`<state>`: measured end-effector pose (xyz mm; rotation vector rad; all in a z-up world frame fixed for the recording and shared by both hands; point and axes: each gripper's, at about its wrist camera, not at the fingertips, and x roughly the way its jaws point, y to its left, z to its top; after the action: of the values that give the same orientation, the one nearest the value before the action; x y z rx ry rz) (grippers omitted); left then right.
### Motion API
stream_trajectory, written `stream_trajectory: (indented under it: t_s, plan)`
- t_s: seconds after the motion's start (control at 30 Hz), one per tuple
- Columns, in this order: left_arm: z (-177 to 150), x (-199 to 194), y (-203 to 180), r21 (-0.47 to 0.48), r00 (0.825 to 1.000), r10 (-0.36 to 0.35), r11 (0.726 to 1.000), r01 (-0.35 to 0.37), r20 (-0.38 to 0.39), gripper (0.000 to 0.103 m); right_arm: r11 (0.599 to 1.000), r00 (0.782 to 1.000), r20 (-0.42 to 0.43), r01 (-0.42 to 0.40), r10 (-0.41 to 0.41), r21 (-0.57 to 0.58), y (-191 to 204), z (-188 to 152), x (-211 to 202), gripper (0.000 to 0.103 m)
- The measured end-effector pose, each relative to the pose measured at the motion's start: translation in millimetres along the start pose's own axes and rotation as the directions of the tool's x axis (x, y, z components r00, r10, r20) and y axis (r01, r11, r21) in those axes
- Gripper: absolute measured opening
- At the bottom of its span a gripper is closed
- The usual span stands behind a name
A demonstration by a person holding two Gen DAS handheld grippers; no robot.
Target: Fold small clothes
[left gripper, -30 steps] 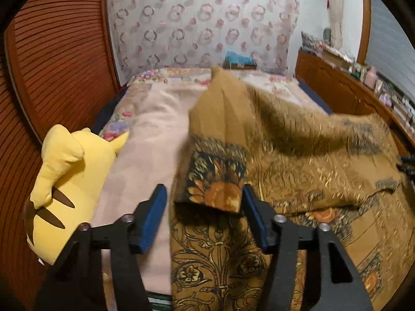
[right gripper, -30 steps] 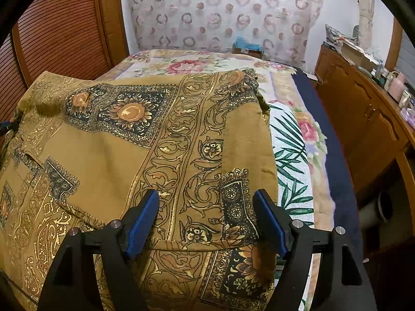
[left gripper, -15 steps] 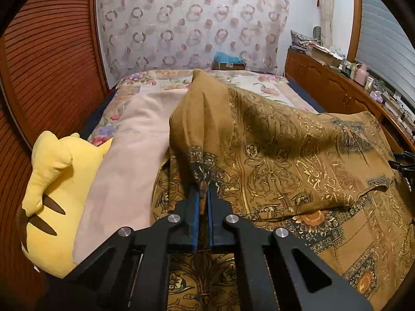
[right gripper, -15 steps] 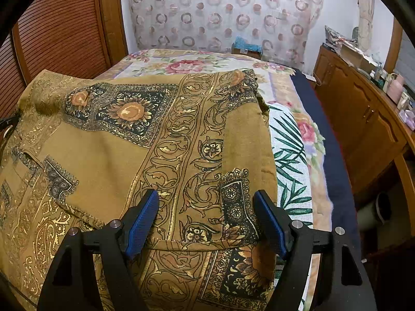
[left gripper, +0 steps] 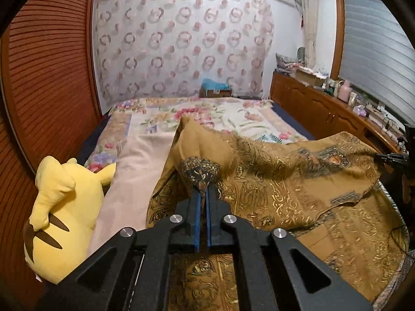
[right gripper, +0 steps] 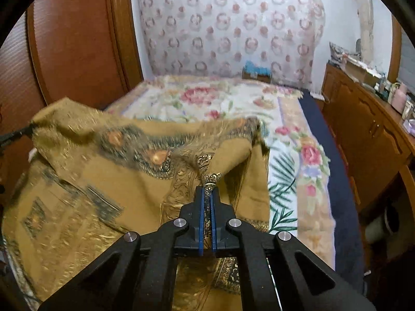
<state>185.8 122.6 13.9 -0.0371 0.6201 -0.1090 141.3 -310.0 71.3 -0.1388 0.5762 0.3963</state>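
A mustard-brown garment [left gripper: 280, 171] with gold and dark floral print lies on the bed, its near fold lifted at both ends. My left gripper [left gripper: 202, 194] is shut on the fold's left edge, with cloth pinched between the blue pads. In the right wrist view the same garment [right gripper: 103, 181] hangs blurred from my right gripper [right gripper: 206, 189], which is shut on the fold's right edge. Each gripper shows at the far side of the other's view, with the raised cloth stretched between them.
The floral bedspread [right gripper: 233, 98] covers the bed. A yellow plush toy [left gripper: 62, 215] and a pale pink cloth [left gripper: 132, 171] lie left of the garment. A wooden cabinet [left gripper: 324, 106] with clutter runs along the right. A slatted wooden wall [left gripper: 46, 77] stands at left.
Both grippers closed on the garment's near fold, the left first, then the right. Both have risen, lifting the fold off the bed.
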Motion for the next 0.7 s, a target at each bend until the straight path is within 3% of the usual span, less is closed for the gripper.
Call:
stream_trajectory:
  t_s: [0.27,0.7]
  plan:
    - [-15,-38,2,-0.02,0.999,-0.013,1.0,0.013,0.036,0.004,1.0,0.998,0.058,-0.015,0.015,0.008,4,-22,-49,0.003]
    - [-71,-101,1,-0.054,0.999,-0.013,0.998,0.015,0.04,0.004,1.0,0.999,0.042,-0.005,0.004,0.026,13,-86,-122,0.003]
